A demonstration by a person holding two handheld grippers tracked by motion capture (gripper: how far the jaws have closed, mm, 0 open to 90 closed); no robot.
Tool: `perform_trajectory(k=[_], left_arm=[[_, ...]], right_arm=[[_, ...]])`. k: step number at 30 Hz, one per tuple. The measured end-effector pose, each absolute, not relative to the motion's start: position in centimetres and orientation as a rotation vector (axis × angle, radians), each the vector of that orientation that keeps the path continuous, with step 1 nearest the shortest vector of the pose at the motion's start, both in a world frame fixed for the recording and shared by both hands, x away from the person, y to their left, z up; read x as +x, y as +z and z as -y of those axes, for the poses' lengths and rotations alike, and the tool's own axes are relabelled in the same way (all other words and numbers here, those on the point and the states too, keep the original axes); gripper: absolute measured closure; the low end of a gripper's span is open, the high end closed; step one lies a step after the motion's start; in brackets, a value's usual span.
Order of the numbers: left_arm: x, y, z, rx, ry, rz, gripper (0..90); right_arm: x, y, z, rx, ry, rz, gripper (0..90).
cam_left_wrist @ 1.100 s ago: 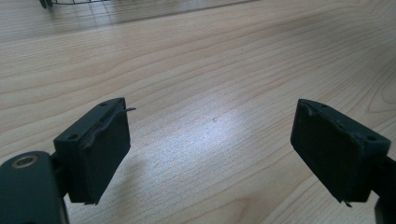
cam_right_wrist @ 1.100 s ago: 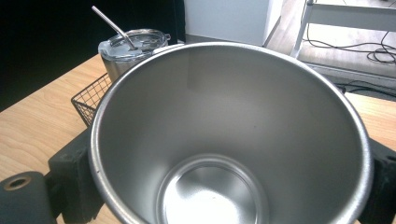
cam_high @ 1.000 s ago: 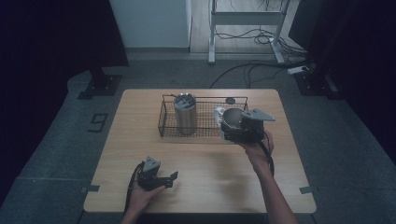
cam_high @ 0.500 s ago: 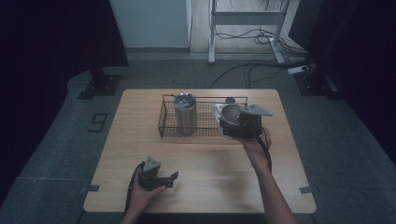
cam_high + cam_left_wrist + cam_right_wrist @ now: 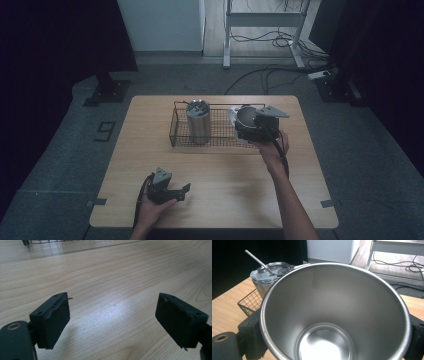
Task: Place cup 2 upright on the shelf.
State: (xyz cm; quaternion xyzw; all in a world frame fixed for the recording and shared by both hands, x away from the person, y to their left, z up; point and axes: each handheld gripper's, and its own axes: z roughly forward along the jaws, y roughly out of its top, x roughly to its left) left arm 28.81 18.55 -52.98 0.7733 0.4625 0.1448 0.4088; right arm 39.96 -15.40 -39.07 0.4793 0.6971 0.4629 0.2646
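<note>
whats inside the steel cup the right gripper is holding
Nothing: the steel cup is empty, its bare shiny bottom in plain sight. The cup hides what lies under it, and most of the right gripper clamping its sides.

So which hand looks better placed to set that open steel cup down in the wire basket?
The right. The right gripper already clasps the open steel cup at the wire basket, beside the lidded tumbler. The left gripper rests open near the table's front edge, holding nothing.
</note>
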Motion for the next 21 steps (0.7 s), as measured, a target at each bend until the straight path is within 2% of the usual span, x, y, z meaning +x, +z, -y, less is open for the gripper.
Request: perform_trajectory(k=[21], left_arm=[[28.9,-53.0,-18.6,1.951,0.368,-1.168,12.6]], right_arm=[[42.5,-39.6,15.7,1.33,1.22,-1.902,7.0]])
